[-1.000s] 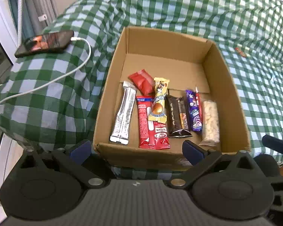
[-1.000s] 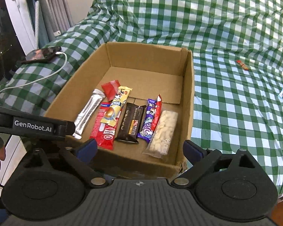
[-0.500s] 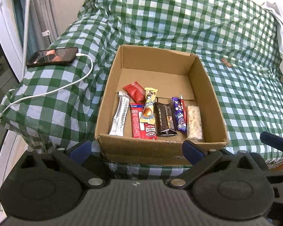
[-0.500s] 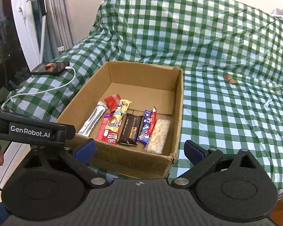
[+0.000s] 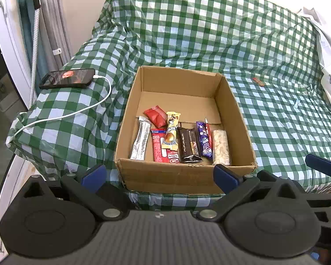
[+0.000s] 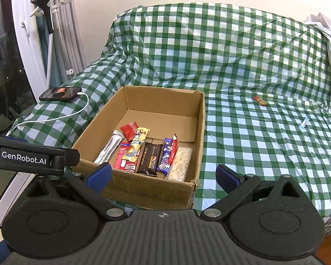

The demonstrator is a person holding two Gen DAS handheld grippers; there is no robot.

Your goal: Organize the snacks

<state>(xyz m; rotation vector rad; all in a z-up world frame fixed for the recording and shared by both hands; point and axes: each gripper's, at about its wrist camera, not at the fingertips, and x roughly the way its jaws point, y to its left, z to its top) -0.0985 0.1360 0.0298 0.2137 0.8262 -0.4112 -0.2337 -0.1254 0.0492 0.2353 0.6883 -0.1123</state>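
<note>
Cardboard box [image 5: 183, 176] with snack bars [image 5: 188, 144] lined side by side, both grippers spread wide, empty

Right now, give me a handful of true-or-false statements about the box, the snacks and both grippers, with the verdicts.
1. The cardboard box sits on green checked cloth. True.
2. The silver packet lies at the right end of the row. False: it is leftmost; the clear nut bar is rightmost.
3. The left gripper holds a snack. False: it is open and empty.
4. A phone lies plugged into a white cable. True.
5. The right gripper is shut. False: it is open.
</note>
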